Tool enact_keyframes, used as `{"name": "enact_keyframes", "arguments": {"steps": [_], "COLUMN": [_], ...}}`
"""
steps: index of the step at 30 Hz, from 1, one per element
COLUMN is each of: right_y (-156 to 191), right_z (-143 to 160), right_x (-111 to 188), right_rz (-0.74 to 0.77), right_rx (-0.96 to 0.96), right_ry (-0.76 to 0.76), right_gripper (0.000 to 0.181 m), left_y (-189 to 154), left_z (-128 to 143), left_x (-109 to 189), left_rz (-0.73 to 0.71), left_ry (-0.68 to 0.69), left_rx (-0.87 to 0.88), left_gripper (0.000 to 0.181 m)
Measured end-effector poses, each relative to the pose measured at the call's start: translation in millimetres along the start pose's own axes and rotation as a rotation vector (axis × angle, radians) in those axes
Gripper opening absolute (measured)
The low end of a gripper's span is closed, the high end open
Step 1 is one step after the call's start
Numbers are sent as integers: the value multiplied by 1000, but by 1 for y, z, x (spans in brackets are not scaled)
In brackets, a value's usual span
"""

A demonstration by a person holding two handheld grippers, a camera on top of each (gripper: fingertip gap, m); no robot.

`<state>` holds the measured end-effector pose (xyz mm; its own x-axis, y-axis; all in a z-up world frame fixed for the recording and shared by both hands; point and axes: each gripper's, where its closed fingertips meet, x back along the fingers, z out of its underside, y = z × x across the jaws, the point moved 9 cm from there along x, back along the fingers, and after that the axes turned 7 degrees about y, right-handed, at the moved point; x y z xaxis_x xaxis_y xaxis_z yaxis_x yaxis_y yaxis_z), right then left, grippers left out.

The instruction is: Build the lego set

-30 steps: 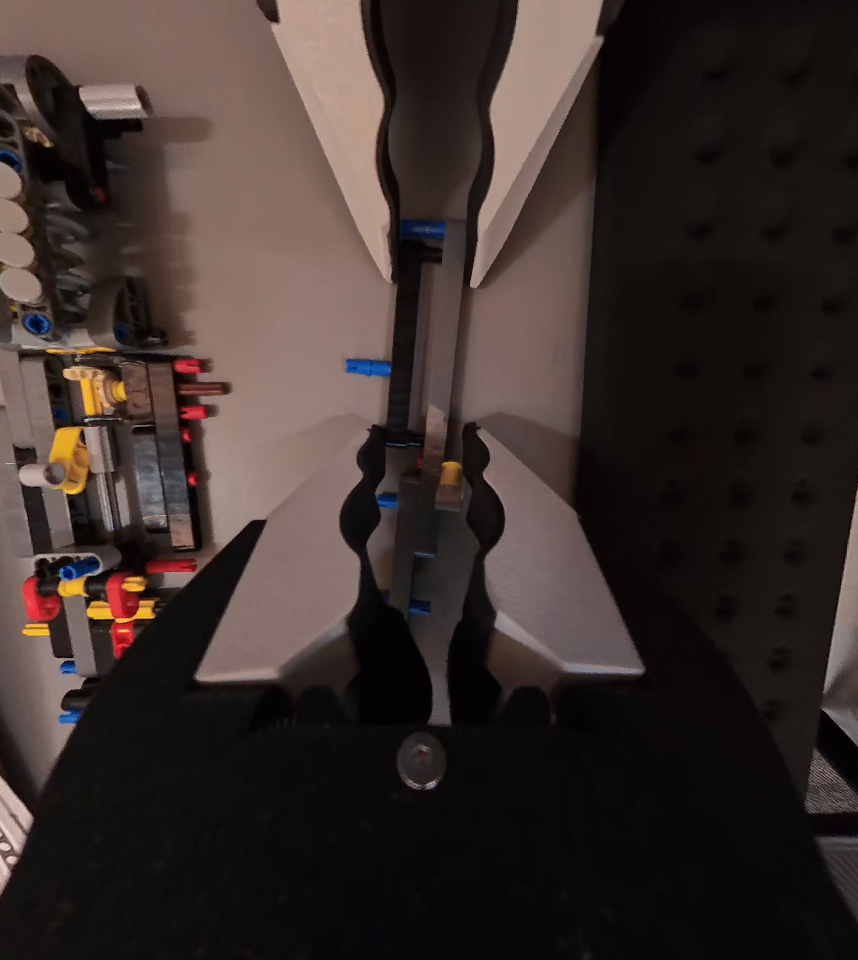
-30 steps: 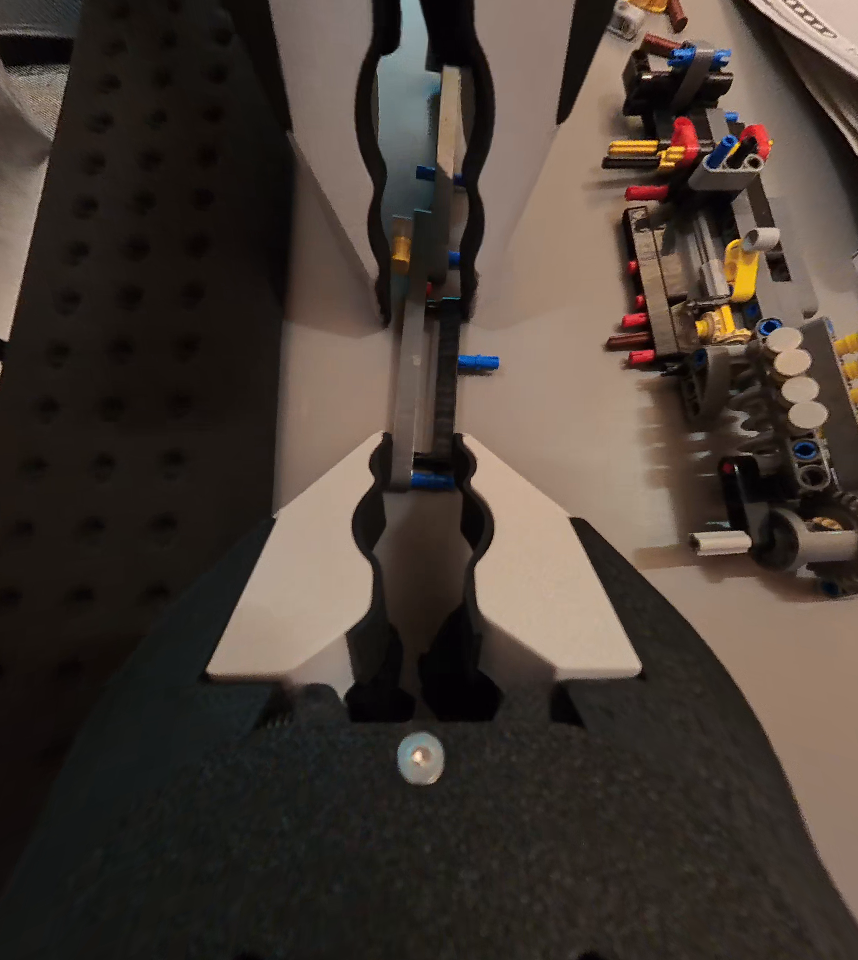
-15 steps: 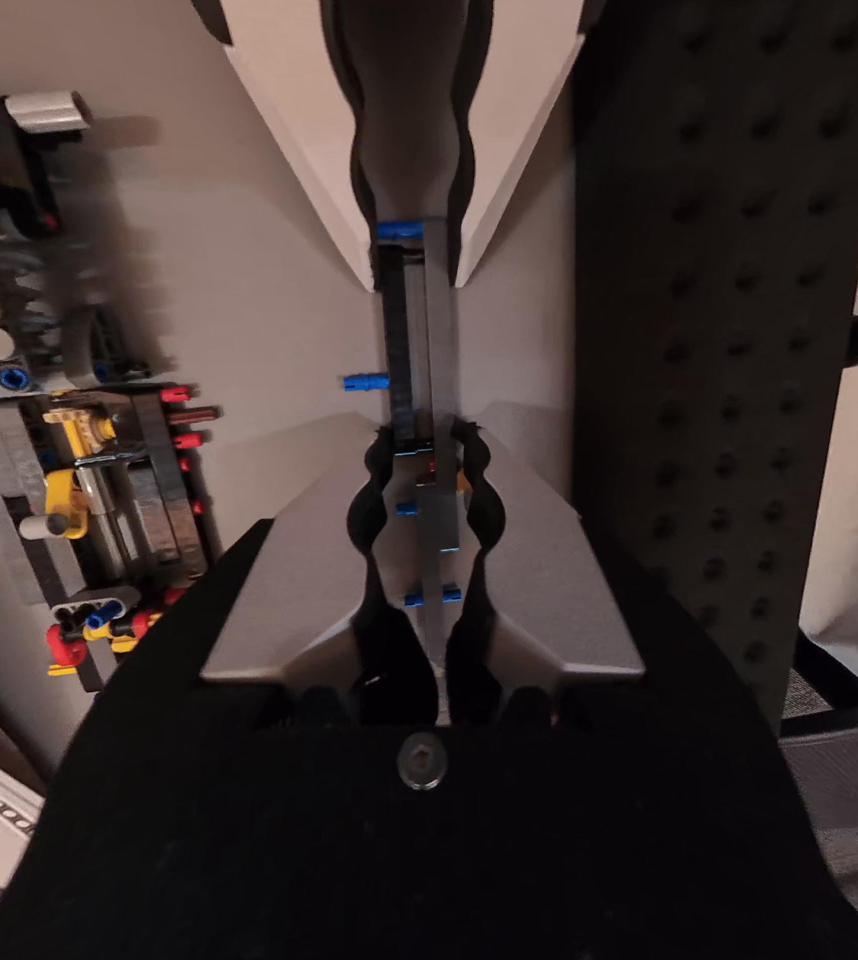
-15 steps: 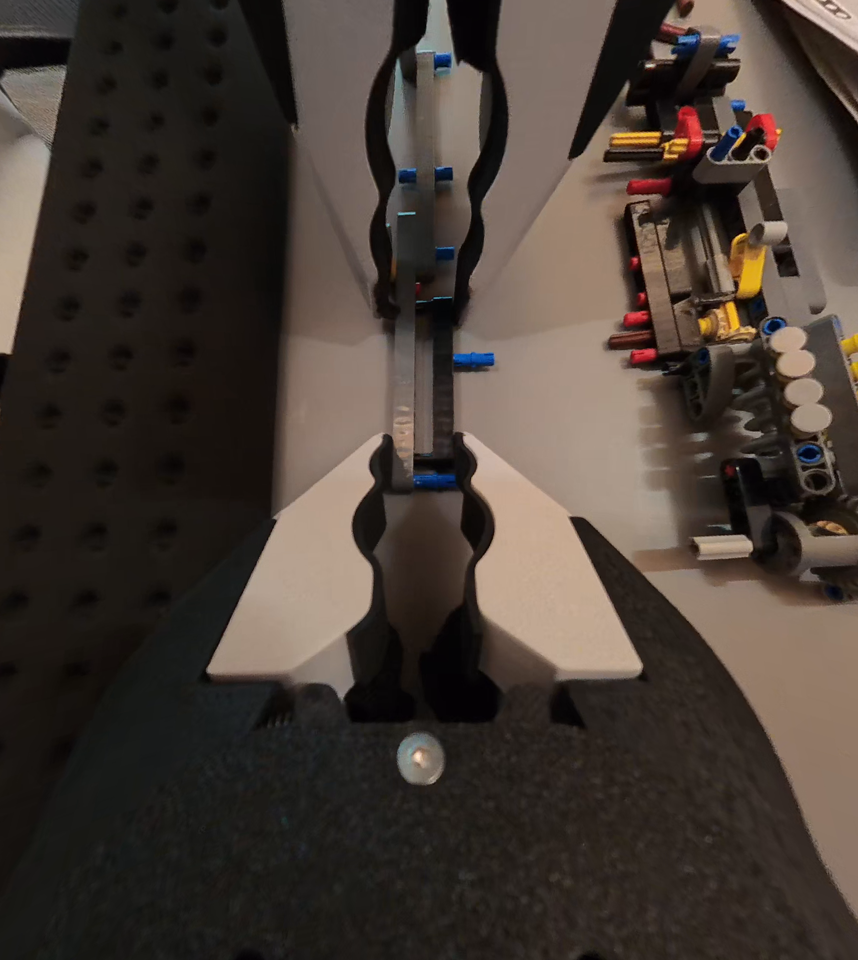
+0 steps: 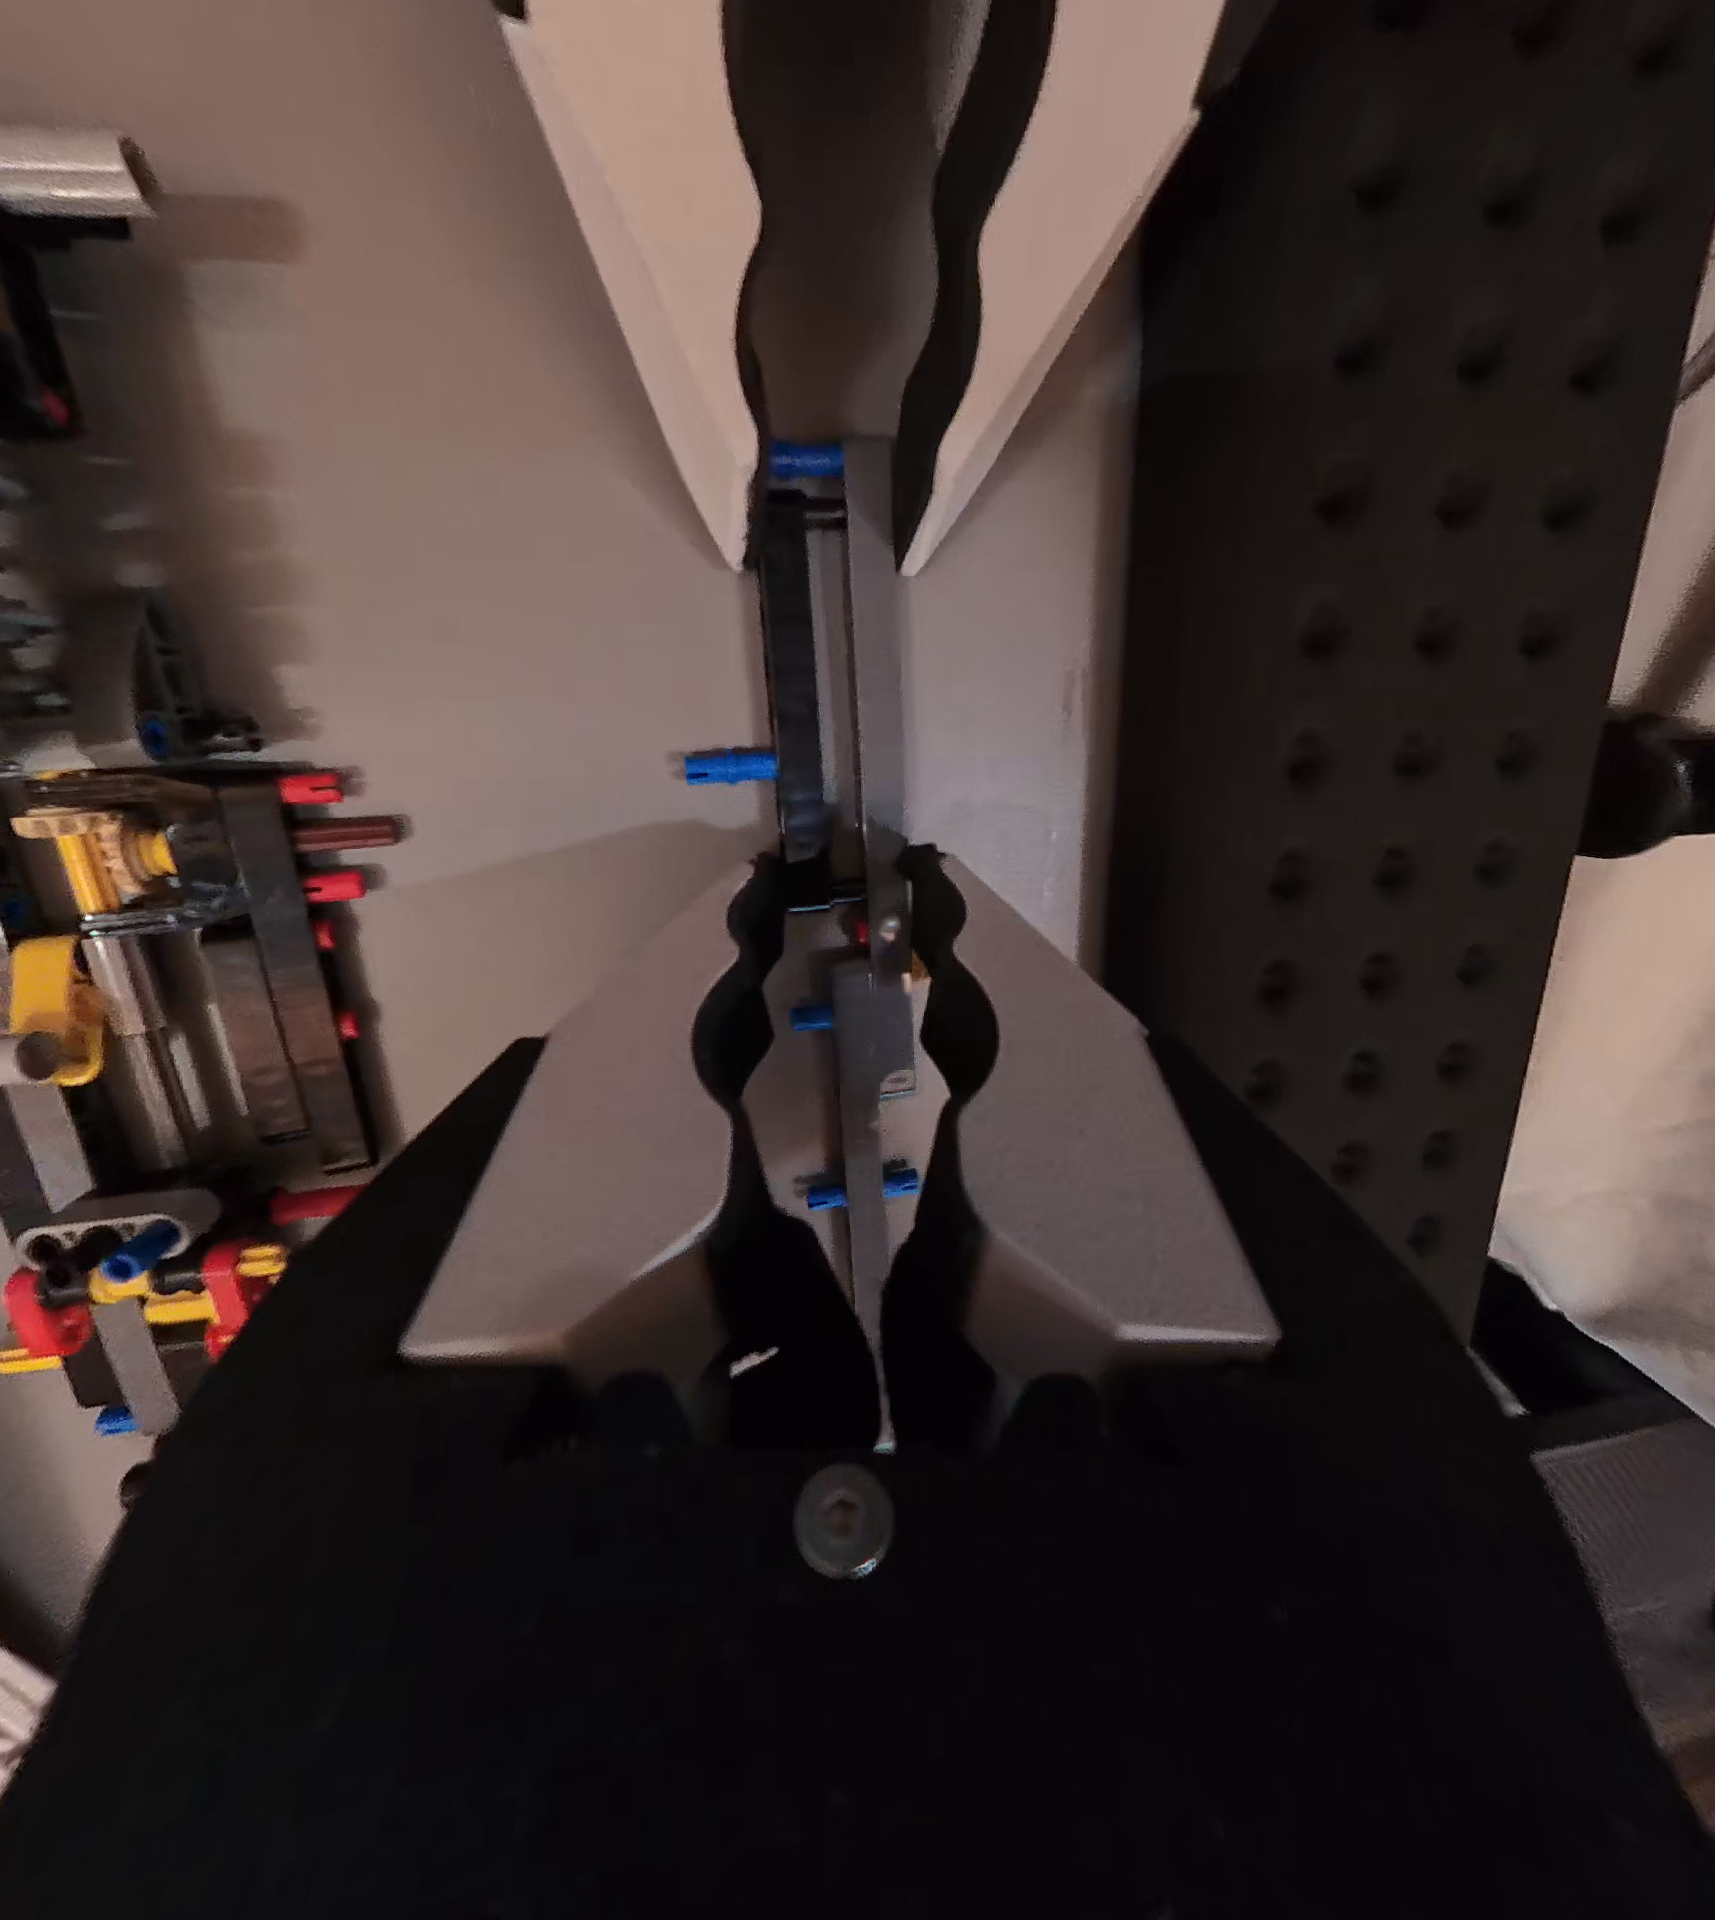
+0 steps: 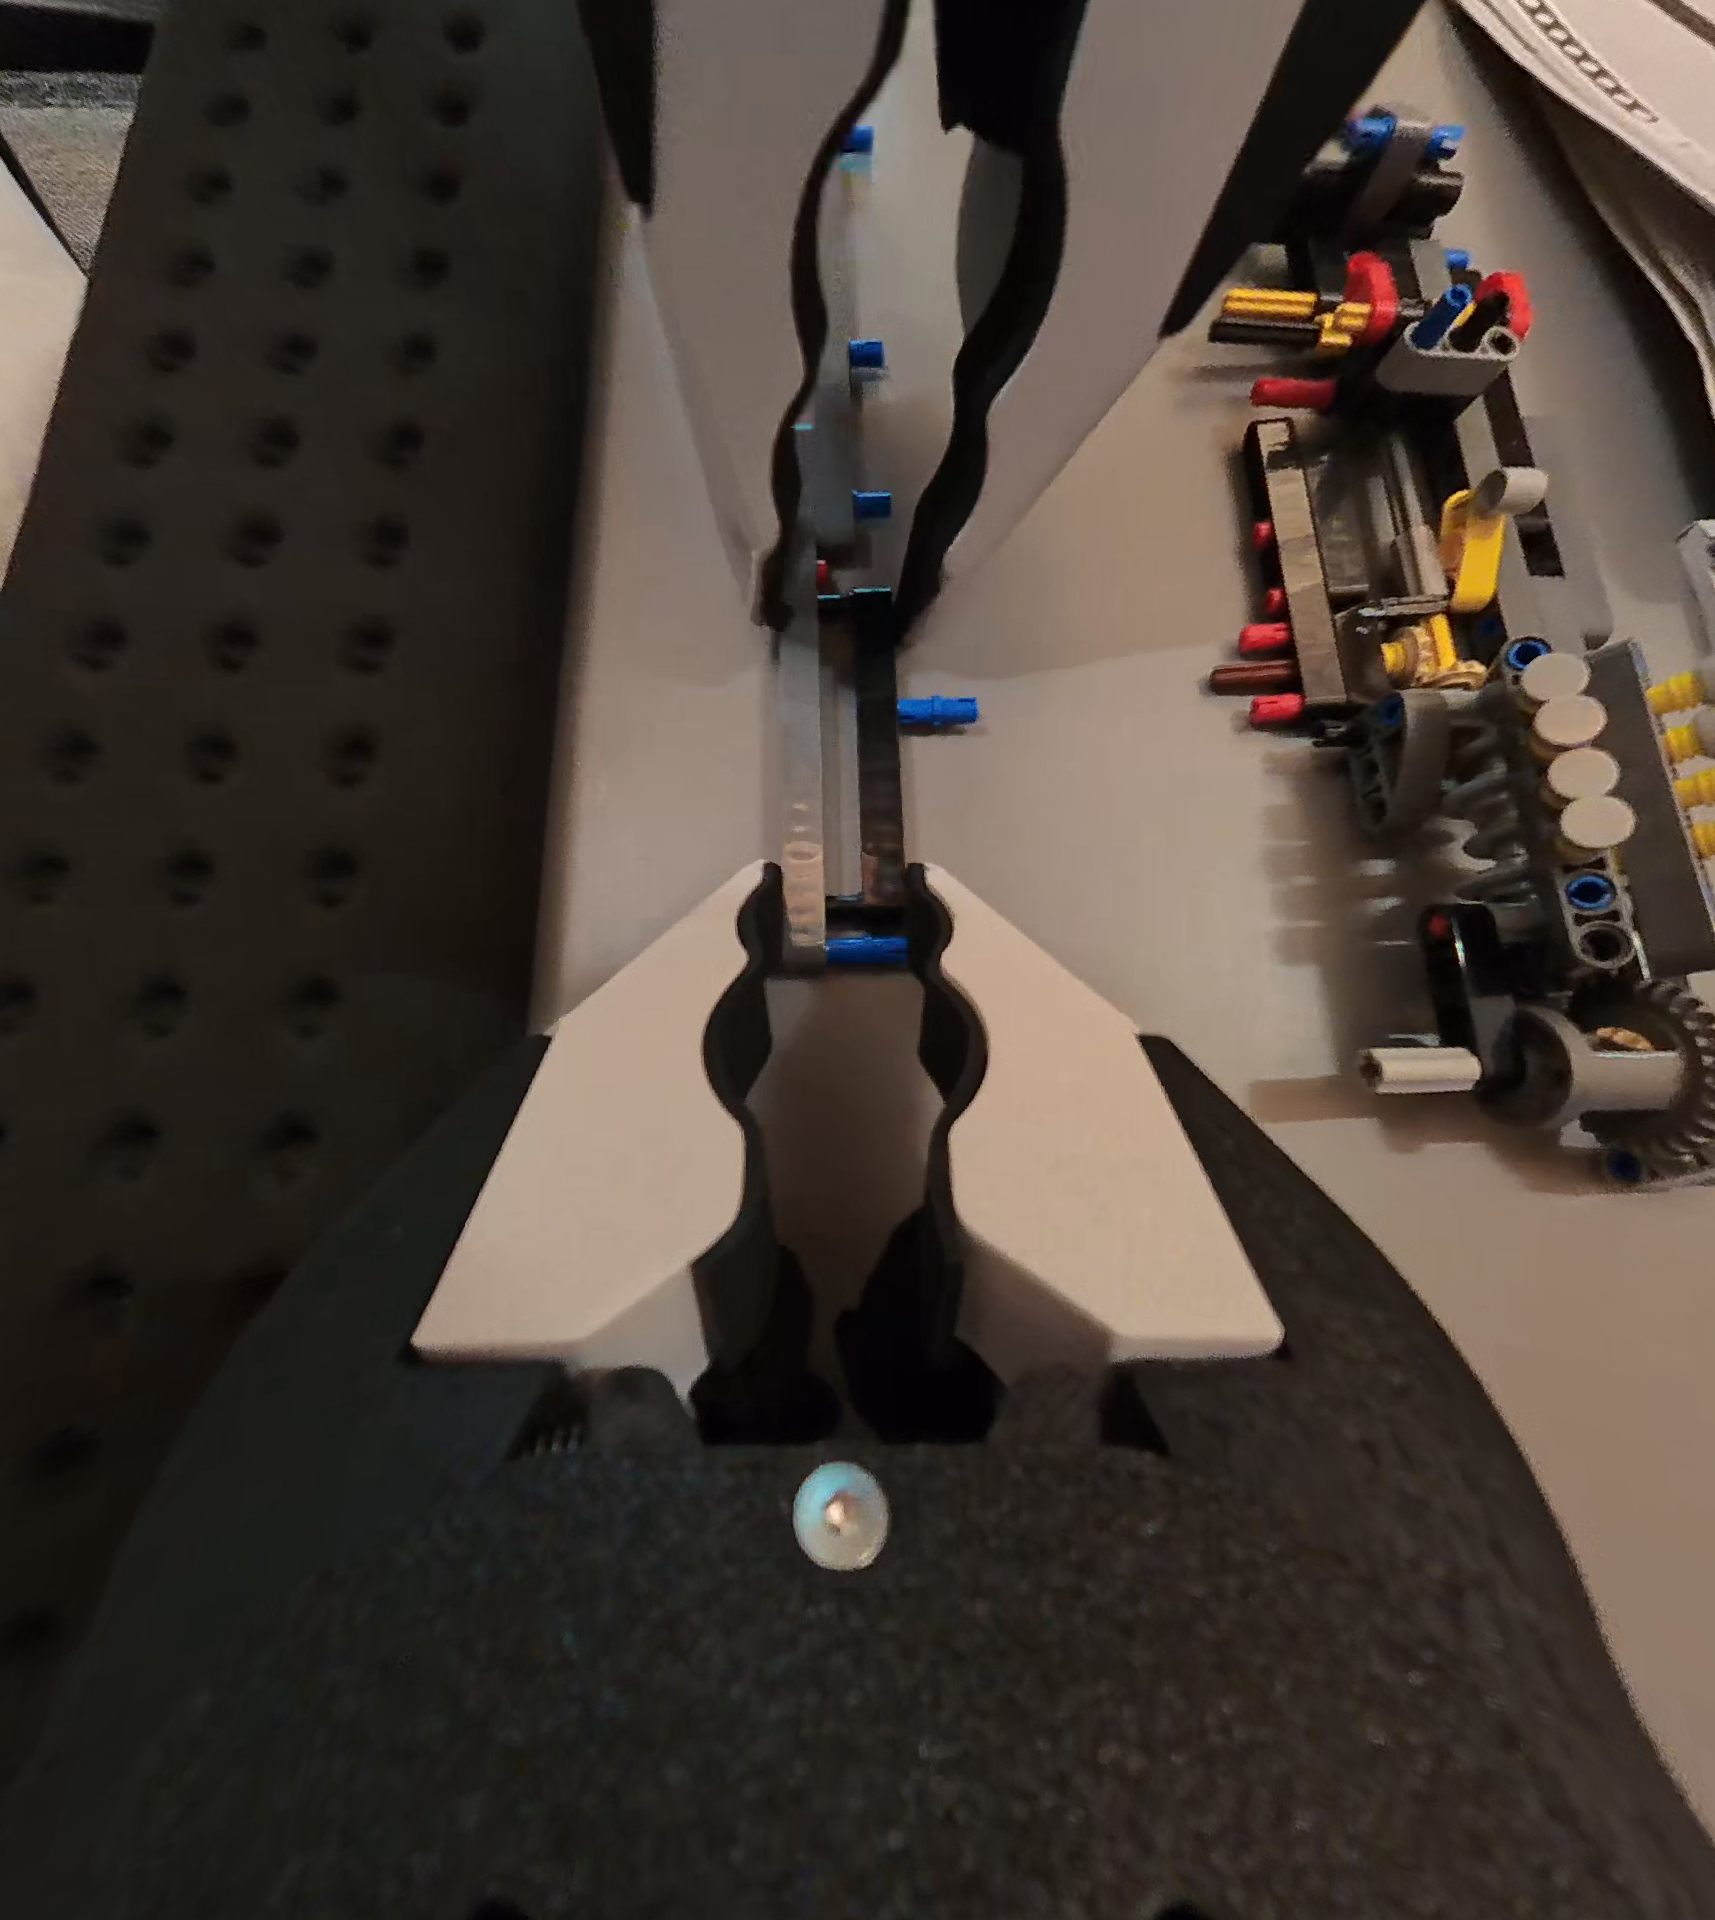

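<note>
The beam assembly point(image 6: 837, 769) was clamped at opposite ends by the left gripper point(image 5: 837, 883) and right gripper point(image 6: 837, 925), its long axis running between the facing grippers.

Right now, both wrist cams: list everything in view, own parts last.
Beam assembly: 1, grey and black with blue pins, held between both grippers above the table.
Larger lego build: 1, grey-black with red, yellow and blue parts, on the table.
Booklet: 1, white pages, table's far corner.
Perforated panel: 1, black, beside the grippers.
Table: 1, light grey.
Left gripper: shut on beam assembly.
Right gripper: shut on beam assembly.
</note>
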<state>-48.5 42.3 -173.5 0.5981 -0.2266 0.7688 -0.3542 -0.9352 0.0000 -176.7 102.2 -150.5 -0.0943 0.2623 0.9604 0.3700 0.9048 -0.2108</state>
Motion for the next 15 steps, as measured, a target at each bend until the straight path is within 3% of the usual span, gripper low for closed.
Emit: {"name": "enact_keyframes", "arguments": {"steps": [14,15], "right_y": [1,2], "right_z": [1,1], "right_x": [0,0], "right_rz": [2,2], "right_rx": [-56,-37], "right_ry": [3,4], "right_gripper": [22,15], "left_y": [-5,-5], "left_z": [-6,-6], "left_x": [-1,-2], "left_rz": [-92,-75], "left_ry": [76,64], "left_rx": [-31,-33], "left_gripper": [23,16]}}
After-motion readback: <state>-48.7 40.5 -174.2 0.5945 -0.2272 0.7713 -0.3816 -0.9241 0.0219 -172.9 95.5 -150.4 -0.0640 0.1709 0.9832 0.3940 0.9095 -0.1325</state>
